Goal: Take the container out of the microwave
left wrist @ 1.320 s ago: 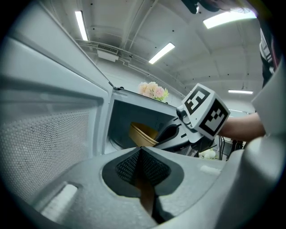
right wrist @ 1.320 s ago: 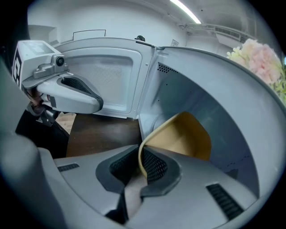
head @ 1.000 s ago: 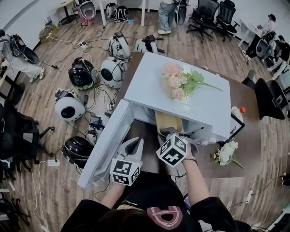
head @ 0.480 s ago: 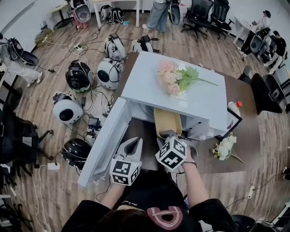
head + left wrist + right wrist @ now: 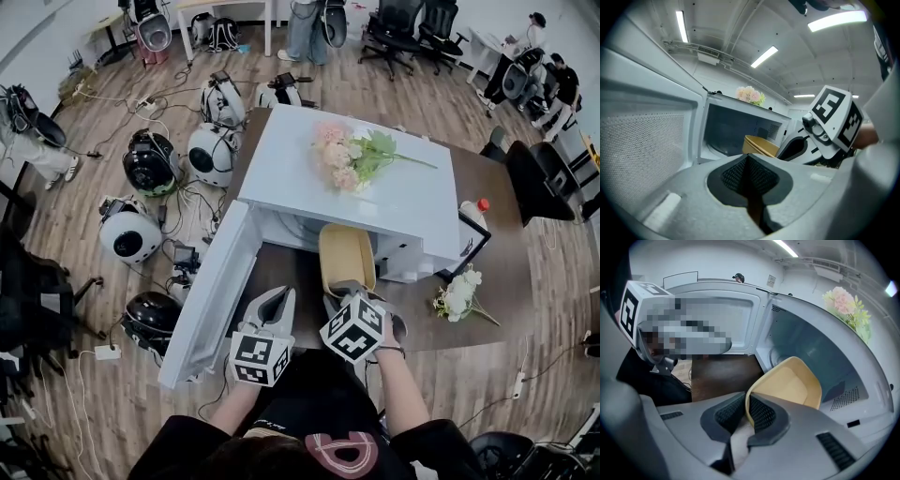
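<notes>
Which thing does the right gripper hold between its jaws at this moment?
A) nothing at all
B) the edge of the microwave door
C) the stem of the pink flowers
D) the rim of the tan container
D: in the right gripper view, the right gripper has its jaws closed on the rim of the tan container.

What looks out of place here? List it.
A flower bunch lies on its side atop the microwave, an odd spot. The yellow container is tilted, partly out of the cavity, pinched by its rim in the right gripper.

Brown table [image 5: 511,220]: microwave [image 5: 412,211], white flowers [image 5: 457,296], bottle [image 5: 472,214]
</notes>
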Motion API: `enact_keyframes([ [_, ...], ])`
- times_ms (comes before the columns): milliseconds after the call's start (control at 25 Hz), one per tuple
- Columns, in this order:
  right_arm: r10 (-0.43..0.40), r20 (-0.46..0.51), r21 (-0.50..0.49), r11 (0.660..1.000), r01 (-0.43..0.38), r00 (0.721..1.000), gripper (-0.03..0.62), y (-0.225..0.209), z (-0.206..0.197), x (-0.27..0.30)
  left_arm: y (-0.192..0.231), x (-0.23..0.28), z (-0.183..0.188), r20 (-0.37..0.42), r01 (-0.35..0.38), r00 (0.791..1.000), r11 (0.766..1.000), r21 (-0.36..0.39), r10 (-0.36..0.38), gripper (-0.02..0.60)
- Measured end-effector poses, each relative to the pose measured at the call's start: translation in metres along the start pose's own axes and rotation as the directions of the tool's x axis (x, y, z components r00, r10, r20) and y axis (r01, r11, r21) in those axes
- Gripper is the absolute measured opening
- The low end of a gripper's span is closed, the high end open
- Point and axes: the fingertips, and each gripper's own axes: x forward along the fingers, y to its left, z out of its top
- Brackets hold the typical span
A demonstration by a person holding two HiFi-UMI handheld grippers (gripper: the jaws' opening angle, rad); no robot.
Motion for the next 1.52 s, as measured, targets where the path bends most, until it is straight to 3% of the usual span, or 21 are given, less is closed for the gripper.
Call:
enact_keyframes([
  [560,-0.024,0.003,0.078,0.997,0.023,1.000,0.034,0.021,-0.012,-0.017,-0.017,0.011,-0.001,-0.011,0.074,0.997,0.997,0.021,-0.074,0.009],
  [960,-0.034,0.004,0.130,0.991,0.033,0.999,0.032,0.026,-0.016,-0.018,-0.017,0.012,-0.002,-0.022,0.091,0.996,0.995,0.027,-0.091,0.009],
  [1520,-0.027,-0.001,0.116,0.993,0.027,1.000,0.031,0.031,-0.015,-0.013,-0.015,0.016,-0.010,-0.046,0.087,0.995,0.995,0.053,-0.085,0.009],
])
